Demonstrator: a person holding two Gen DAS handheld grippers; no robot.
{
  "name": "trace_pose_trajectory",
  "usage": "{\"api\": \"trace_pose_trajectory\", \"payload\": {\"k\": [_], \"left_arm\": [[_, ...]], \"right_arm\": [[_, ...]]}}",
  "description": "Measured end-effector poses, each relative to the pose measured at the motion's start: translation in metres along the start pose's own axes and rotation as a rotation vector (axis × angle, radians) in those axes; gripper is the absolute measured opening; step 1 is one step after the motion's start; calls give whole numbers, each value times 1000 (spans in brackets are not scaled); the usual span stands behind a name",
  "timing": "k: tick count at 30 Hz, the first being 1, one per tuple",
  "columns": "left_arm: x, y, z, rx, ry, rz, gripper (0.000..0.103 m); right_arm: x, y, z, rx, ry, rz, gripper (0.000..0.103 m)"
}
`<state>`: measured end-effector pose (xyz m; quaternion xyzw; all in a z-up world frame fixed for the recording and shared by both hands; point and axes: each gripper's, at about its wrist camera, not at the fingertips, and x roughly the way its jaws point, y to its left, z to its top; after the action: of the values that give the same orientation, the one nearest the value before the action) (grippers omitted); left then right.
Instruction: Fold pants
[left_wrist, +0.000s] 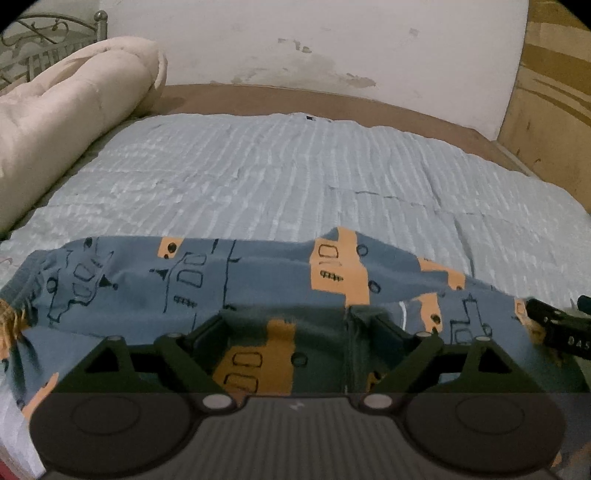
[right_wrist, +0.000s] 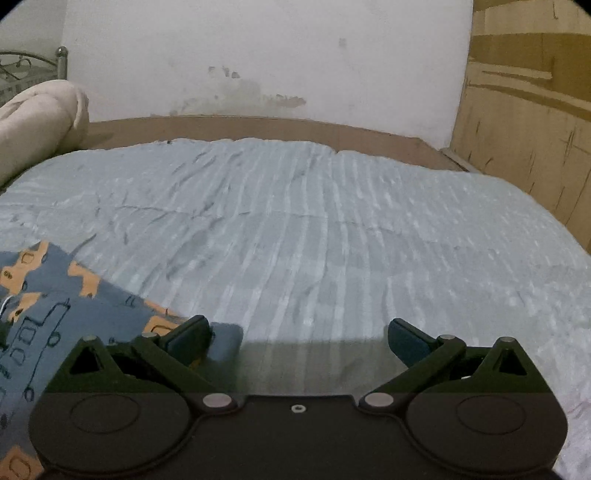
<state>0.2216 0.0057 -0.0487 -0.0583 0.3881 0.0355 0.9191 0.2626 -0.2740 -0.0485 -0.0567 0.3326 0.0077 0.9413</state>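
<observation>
Blue pants (left_wrist: 122, 280) with orange patches and dark line drawings lie stretched across the near part of the bed. My left gripper (left_wrist: 291, 326) hangs just over them with its fingers wide apart, open; the cloth lies loose under the gap. My right gripper (right_wrist: 299, 336) is open too. Its left finger (right_wrist: 192, 338) is over the right end of the pants (right_wrist: 55, 314), and bare bedspread shows between its fingers. In the left wrist view a black part of the right gripper (left_wrist: 557, 328) pokes in at the right edge.
A light blue striped bedspread (left_wrist: 277, 173) covers the bed. A rolled cream quilt (left_wrist: 74, 110) lies along the left side by a metal bed frame (left_wrist: 37, 44). A stained white wall (right_wrist: 258, 55) stands behind and a wooden cabinet (right_wrist: 524, 110) at the right.
</observation>
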Motion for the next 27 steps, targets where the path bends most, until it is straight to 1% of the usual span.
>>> {"api": "trace_pose_trajectory", "payload": {"k": [4, 8, 15, 19, 27], "left_arm": [[-10, 0, -10, 30, -7, 6, 88], [-19, 0, -24, 40, -23, 8, 88], [-39, 1, -43, 56, -62, 13, 88], [-46, 3, -53, 46, -82, 12, 88], [-49, 5, -54, 35, -82, 7, 88]], "right_arm": [[-21, 4, -21, -38, -22, -6, 102], [-51, 6, -43, -81, -67, -35, 102], [-90, 6, -87, -56, -178, -85, 102], [-96, 4, -97, -11, -203, -91, 102], [-96, 6, -107, -9, -243, -100, 102]]}}
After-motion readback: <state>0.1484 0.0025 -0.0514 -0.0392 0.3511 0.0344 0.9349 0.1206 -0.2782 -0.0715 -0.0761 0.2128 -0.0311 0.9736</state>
